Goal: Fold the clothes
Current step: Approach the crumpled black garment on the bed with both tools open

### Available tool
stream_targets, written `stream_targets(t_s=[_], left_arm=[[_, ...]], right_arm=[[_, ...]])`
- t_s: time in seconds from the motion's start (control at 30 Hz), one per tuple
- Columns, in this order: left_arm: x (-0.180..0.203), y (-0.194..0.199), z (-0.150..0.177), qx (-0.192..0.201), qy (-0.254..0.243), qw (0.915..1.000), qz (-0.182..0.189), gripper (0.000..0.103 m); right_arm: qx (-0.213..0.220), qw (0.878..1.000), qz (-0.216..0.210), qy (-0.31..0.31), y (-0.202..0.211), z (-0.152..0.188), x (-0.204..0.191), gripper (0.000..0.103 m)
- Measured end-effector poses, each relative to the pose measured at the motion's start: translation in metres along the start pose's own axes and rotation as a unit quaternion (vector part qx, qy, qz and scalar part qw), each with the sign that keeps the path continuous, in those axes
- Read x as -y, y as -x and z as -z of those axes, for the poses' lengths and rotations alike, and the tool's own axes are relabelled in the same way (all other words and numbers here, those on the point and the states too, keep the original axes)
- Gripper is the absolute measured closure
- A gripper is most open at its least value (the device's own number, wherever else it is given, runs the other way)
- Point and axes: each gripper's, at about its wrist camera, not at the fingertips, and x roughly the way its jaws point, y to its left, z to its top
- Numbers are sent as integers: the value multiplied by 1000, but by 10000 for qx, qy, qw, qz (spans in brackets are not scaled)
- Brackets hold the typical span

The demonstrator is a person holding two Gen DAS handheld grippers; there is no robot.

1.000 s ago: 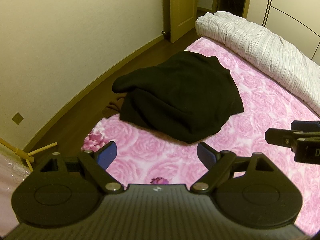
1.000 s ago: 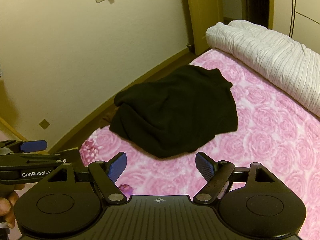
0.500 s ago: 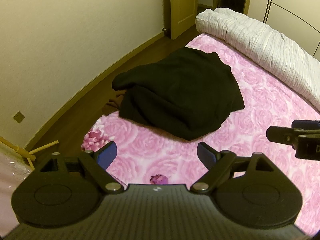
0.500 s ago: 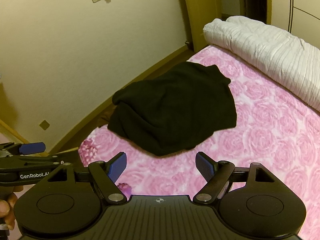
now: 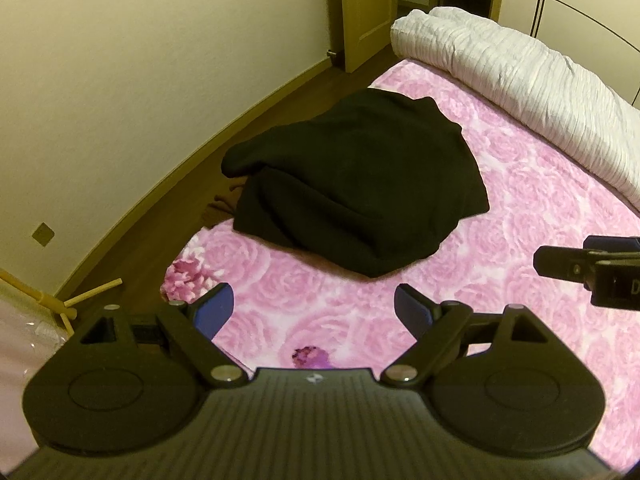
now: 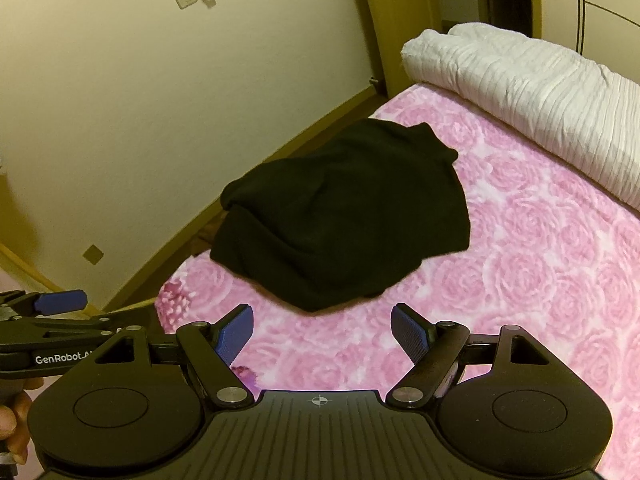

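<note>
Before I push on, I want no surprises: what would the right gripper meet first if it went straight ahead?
Probably the black garment. The open right gripper points at its near edge over pink bedspread; depth is uncertain.

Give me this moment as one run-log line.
phase: approach | left claw: open, empty | right claw: open, empty | black garment: heaped on pink bed cover, at its edge, untouched

We look forward along the left gripper (image 5: 314,306) and right gripper (image 6: 322,330), both held close above the pink bed (image 5: 520,240), facing the wall, sharing the black garment (image 6: 344,216), seemingly side by side.
</note>
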Motion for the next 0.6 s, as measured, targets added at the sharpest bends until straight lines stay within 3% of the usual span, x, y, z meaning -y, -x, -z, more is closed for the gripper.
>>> stream_targets(t_s=[0.37, 0.6], left_arm=[[36, -3, 2, -124, -92, 9999, -63, 18], [39, -9, 4, -260, -143, 9995, -51, 18]], right_arm=[[-60, 9998, -66, -149, 4, 0, 37, 24], [-177, 9996, -65, -213, -3, 3, 46, 24]])
